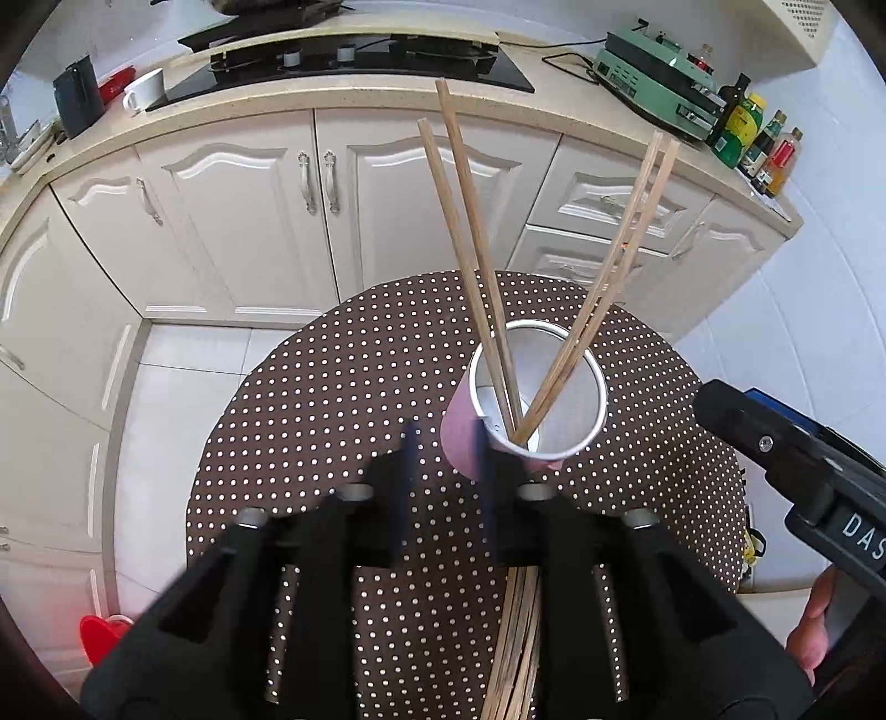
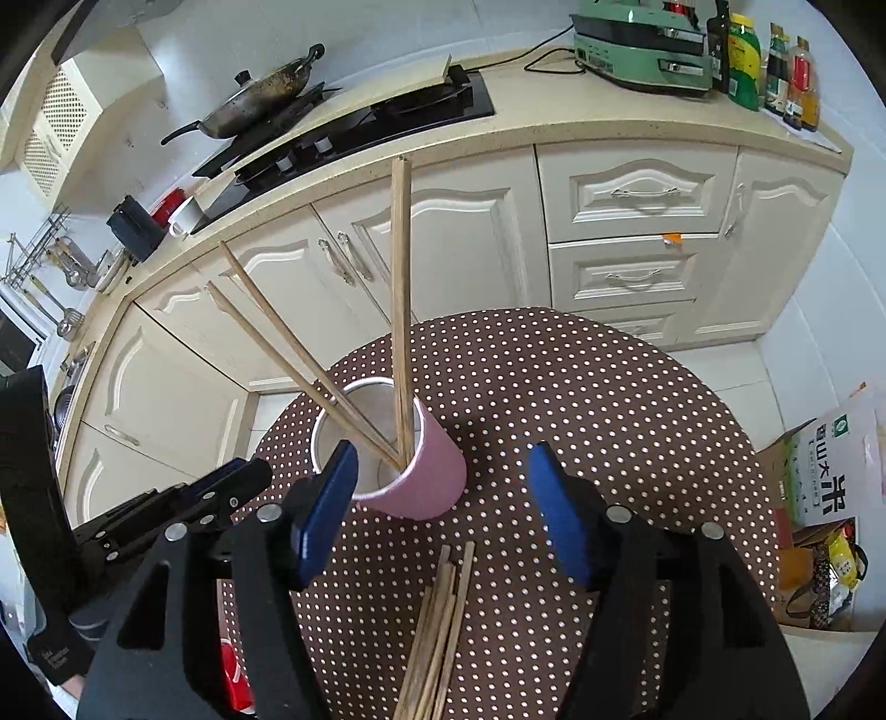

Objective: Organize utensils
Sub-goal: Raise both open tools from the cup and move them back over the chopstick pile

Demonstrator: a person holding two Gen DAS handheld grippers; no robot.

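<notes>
A pink cup (image 1: 465,443) with a white inside stands on a round brown polka-dot table (image 1: 310,421). Several wooden chopsticks (image 1: 476,260) lean in it. My left gripper (image 1: 443,482) is open, its fingers just left of the cup, holding nothing. A bundle of loose chopsticks (image 1: 515,637) lies on the table beneath it. In the right wrist view the cup (image 2: 432,476) holds chopsticks (image 2: 401,304), and loose chopsticks (image 2: 437,626) lie near. My right gripper (image 2: 443,509) is open wide and empty, above the loose chopsticks.
Cream kitchen cabinets (image 2: 637,232) and a counter with a black hob (image 1: 354,61), a white mug (image 1: 145,88), a green appliance (image 2: 642,44) and bottles (image 1: 764,144) stand behind the table. A rice bag (image 2: 830,465) sits in a box on the right.
</notes>
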